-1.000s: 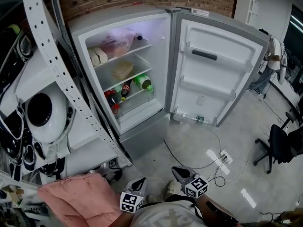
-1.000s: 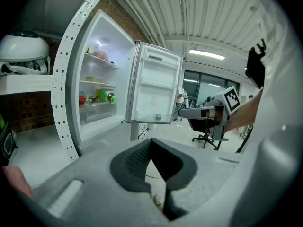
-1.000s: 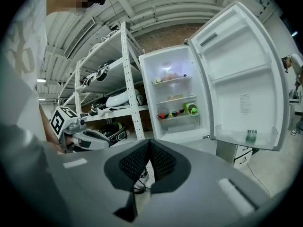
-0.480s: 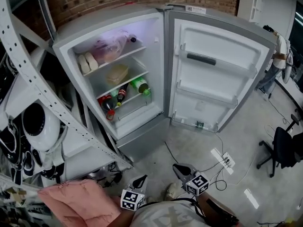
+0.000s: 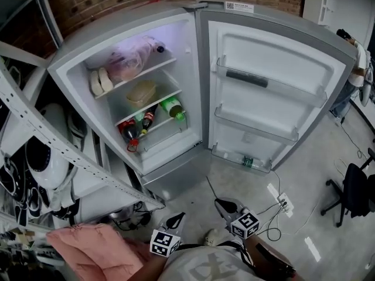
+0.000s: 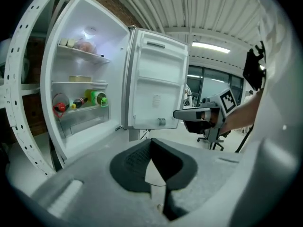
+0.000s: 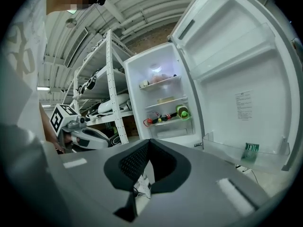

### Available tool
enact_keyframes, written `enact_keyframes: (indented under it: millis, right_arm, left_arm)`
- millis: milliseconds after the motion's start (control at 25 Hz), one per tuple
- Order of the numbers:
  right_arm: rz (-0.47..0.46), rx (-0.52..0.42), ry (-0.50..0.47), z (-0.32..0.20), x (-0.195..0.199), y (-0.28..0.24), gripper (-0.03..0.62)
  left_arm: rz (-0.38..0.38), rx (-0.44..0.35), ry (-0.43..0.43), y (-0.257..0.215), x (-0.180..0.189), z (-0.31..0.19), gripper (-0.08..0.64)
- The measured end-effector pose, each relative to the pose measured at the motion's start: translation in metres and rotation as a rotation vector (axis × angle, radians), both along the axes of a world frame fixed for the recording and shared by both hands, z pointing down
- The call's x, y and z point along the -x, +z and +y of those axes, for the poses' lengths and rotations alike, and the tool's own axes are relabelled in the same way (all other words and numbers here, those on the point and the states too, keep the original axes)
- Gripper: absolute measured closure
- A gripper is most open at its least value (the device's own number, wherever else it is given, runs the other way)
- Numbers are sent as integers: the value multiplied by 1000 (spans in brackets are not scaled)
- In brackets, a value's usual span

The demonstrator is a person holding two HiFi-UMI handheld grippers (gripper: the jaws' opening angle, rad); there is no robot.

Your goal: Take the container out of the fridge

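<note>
**Container sits on the middle shelf, both grippers well short of it**

The flat beige lidded container (image 5: 141, 91) lies on the middle shelf of the open grey fridge (image 5: 173, 170). It is below a shelf with a pink plastic bag (image 5: 130, 58) and above a green bottle (image 5: 173, 106) and red-capped dark bottles (image 5: 131, 129). The fridge door (image 5: 270, 92) stands wide open to the right. The left gripper (image 5: 176, 219) and right gripper (image 5: 223, 205) are held side by side over the concrete floor, well apart from the fridge. Each has its jaws together, with nothing between them.
</note>
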State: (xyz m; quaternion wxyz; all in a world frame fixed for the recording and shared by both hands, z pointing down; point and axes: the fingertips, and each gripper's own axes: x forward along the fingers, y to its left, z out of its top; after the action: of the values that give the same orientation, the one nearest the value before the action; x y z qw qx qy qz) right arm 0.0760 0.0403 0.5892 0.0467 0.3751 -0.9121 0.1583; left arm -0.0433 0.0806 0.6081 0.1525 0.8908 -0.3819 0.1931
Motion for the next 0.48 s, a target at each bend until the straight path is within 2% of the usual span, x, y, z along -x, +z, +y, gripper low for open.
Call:
enact_keyframes:
  millis: [480]
  right_arm:
    - [-8, 31, -21, -37, -2, 12, 584]
  left_arm:
    - [-12, 46, -44, 12, 3, -29, 560]
